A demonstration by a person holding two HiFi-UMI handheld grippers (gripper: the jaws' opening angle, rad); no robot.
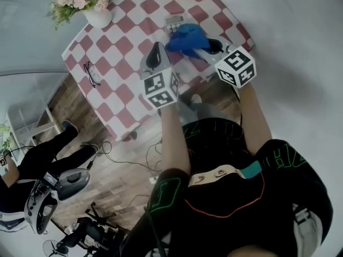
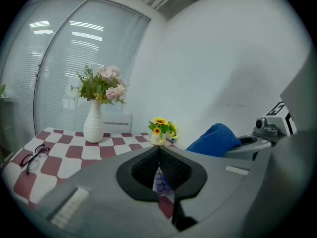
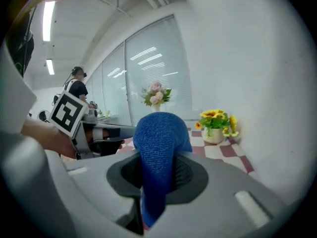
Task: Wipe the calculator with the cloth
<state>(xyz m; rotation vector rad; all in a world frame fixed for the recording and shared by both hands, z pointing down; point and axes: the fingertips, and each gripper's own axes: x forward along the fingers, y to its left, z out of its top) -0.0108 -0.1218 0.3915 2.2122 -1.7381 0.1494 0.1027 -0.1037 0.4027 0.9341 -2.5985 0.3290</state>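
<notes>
Pinched between the closed jaws of the right gripper (image 3: 157,152), the bunched blue terry cloth (image 3: 159,130) should be drawn flat across the small grey calculator (image 1: 173,22) lying just at its 12 o'clock on the red-and-white checked tablecloth (image 1: 123,63), while that calculator is steadied by the closed, empty left gripper (image 1: 155,55) at 8 o'clock.

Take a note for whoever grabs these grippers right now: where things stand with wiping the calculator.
Left gripper: shut, empty, over the table.
Right gripper: shut on the cloth, bunched and hanging from it.
Calculator: flat on the table, just beyond the cloth.
Done: cloth is in hand.
Left: lower the cloth and wipe the calculator; no sign whether wiping has begun.
</notes>
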